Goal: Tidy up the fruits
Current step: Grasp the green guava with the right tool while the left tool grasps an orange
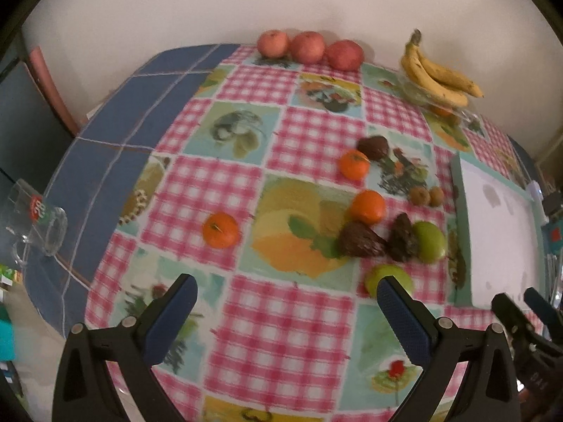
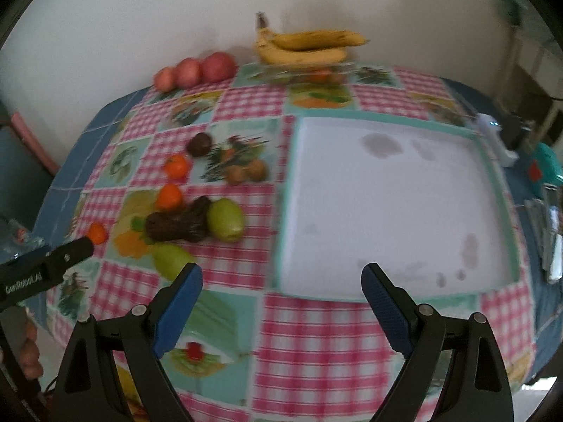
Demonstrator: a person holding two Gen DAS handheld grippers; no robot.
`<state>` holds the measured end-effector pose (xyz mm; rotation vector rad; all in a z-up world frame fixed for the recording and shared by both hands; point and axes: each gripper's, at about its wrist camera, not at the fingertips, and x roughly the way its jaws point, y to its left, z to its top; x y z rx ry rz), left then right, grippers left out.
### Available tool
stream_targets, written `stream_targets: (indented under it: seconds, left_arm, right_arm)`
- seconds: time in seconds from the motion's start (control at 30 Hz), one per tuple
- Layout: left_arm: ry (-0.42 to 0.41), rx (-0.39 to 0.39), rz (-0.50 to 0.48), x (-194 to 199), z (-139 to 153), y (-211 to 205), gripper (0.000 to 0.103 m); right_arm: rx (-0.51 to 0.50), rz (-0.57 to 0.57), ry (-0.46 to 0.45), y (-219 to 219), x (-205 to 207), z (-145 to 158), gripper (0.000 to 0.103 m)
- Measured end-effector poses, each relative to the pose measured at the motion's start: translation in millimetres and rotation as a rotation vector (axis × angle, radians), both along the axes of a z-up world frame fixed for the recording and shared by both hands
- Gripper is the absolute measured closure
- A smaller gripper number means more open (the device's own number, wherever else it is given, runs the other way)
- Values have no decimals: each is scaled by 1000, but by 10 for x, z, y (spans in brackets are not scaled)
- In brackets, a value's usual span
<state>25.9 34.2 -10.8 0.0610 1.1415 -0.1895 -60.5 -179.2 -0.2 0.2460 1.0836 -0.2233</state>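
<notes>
at 2 o'clock of the spread, empty left gripper lies a green pear, firm but slick, best pinched across its belly; right gripper gapes empty.

Three red apples, three oranges, two green apples — two kiwis, one tray

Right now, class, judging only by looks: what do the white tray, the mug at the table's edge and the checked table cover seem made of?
Tray: probably plastic, a smooth matt white base with a teal rim, faintly stained.
Mug: clear glass, see-through with a handle and a printed logo.
Table cover: likely wipeable oilcloth or vinyl, flat printed checks and fruit pictures; blur leaves this open.
</notes>
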Motion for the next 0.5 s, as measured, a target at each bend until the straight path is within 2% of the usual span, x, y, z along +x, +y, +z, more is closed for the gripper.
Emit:
stream_targets:
  seconds: [0.13,0.3,0.5]
  left_arm:
    - [15,-15,24,176,5,268,0]
    - [41,34,39,347,-90,561,0]
    - [103,63,12,485,-311,576,0]
  right_arm:
    - [44,65,54,235,199,-143,11]
    - [58,107,85,443,321,-245,11]
    - [39,148,190,636,518,-532,11]
